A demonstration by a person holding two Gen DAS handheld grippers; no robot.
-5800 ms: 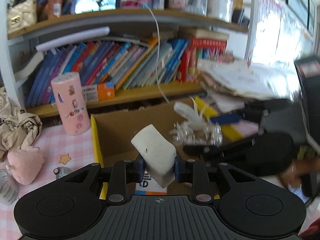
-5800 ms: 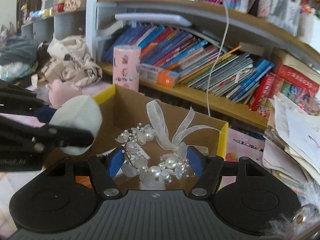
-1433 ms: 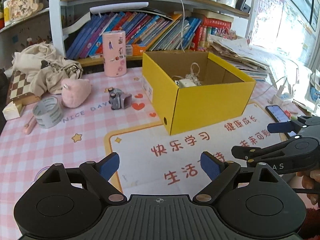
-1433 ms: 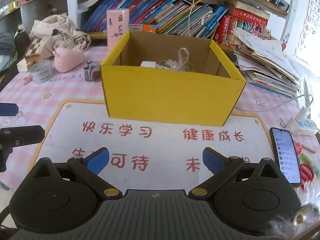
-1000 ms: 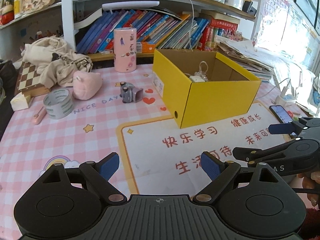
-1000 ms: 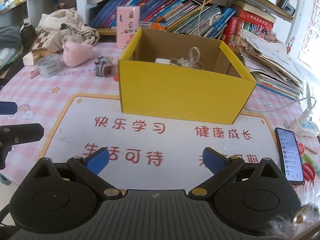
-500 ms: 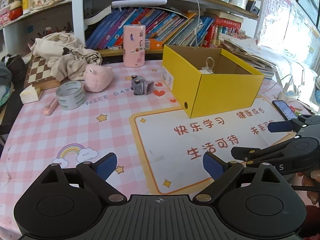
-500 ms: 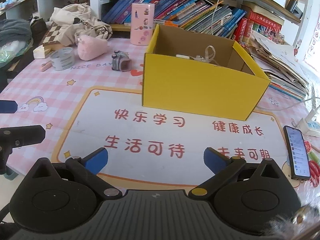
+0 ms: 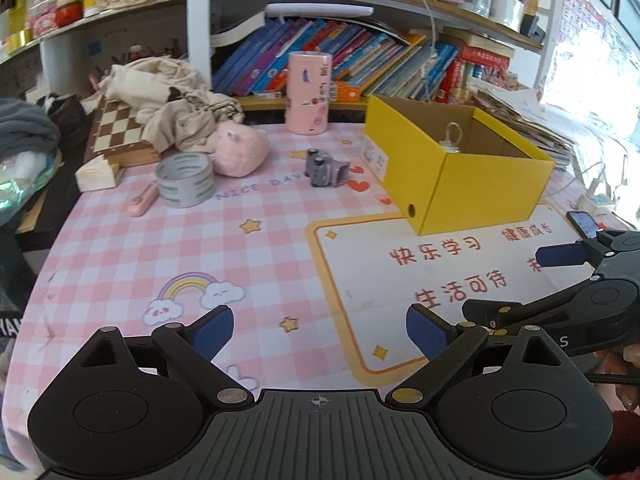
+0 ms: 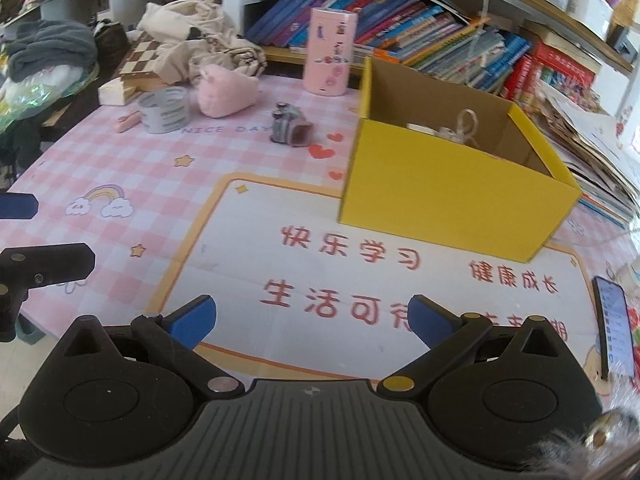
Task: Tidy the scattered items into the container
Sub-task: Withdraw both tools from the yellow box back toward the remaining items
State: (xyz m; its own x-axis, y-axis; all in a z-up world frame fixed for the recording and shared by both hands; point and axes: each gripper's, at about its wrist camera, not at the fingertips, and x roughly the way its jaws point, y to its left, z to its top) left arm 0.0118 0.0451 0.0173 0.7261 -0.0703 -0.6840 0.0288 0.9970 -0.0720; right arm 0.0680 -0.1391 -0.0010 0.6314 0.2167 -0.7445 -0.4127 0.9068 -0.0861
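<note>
A yellow cardboard box [image 9: 480,192] [image 10: 440,200] stands on the table with a white ribboned pearl piece [image 10: 460,130] and a white block inside. On the pink checked cloth to its left lie a grey toy camera [image 9: 324,168] [image 10: 288,128], a pink plush [image 9: 240,148] [image 10: 224,92], a tape roll [image 9: 184,180] [image 10: 164,110] and a small pink item [image 9: 142,200]. My left gripper [image 9: 318,332] is open and empty, near the table's front. My right gripper [image 10: 312,320] is open and empty, also well back from the box.
A pink cylinder tin [image 9: 310,92] stands behind the toys. A chessboard [image 9: 120,132] and crumpled cloth [image 9: 168,100] lie at the far left. A phone [image 10: 614,320] lies at the right. Bookshelves run along the back; paper stacks [image 10: 592,148] sit right of the box.
Both grippers let go of their items into the box and pulled back. Over the last second both views have kept backing away and swinging left, showing more of the pink cloth.
</note>
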